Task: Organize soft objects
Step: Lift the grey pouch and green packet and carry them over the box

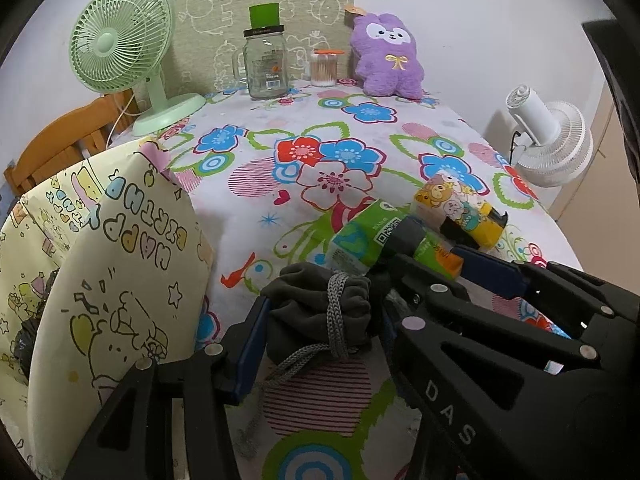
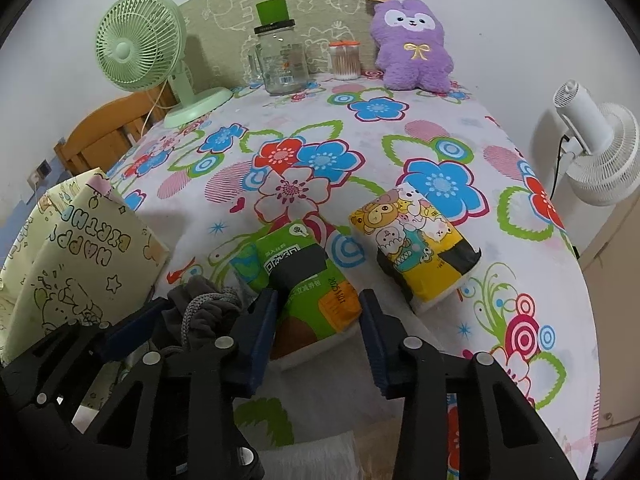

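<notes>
My left gripper [image 1: 320,320] is shut on a dark grey drawstring pouch [image 1: 316,312], held just above the floral tablecloth beside the pale yellow "Happy Birthday" gift bag [image 1: 112,264]. My right gripper [image 2: 318,320] is open, its fingers on either side of a green tissue pack [image 2: 304,284] that lies on the cloth. A yellow cartoon tissue pack [image 2: 416,244] lies to the right of it. The pouch [image 2: 200,312] and the left gripper [image 2: 168,320] show at lower left in the right wrist view. A purple plush [image 2: 412,48] sits at the far edge.
A green desk fan [image 2: 140,52], a glass jar with green lid [image 2: 280,60] and a cotton swab tub [image 2: 346,60] stand along the back. A white fan [image 2: 600,148] stands off the table at right. A wooden chair [image 1: 68,140] is at left.
</notes>
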Demonstrator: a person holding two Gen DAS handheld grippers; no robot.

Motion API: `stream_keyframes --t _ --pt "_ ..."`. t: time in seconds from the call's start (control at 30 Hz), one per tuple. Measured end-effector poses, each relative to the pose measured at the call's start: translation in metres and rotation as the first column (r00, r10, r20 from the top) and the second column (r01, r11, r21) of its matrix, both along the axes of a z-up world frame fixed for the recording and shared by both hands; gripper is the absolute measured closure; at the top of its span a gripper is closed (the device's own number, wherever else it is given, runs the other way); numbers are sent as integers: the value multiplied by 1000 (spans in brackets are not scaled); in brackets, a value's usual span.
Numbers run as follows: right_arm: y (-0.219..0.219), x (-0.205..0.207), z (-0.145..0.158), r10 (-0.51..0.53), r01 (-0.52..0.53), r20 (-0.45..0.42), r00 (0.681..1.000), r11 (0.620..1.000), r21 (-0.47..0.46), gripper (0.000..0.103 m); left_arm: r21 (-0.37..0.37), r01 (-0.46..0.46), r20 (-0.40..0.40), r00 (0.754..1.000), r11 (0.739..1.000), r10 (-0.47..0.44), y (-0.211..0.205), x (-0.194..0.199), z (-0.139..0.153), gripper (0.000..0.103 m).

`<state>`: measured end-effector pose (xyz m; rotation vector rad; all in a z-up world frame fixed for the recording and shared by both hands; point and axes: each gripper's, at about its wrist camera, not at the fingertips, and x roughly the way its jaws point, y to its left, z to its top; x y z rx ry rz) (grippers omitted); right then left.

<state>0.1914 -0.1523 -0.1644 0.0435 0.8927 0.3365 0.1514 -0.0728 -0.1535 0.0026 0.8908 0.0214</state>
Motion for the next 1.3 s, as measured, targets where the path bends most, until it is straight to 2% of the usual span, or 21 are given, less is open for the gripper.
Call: stream_keyframes --t 0.23,0.53,1.3 --pt "-6 -8 4 -19 19 4 1000 1000 9 66 1 18 6 1000 1000 -18 -5 -5 3 48" --pt "-14 -20 18 -42 41 27 999 999 19 67 8 38 33 999 999 -38 -10 -15 20 48" --pt "-23 -68 96 -103 99 169 980 995 29 67 22 105 177 978 994 -107 -19 -56 93 49"
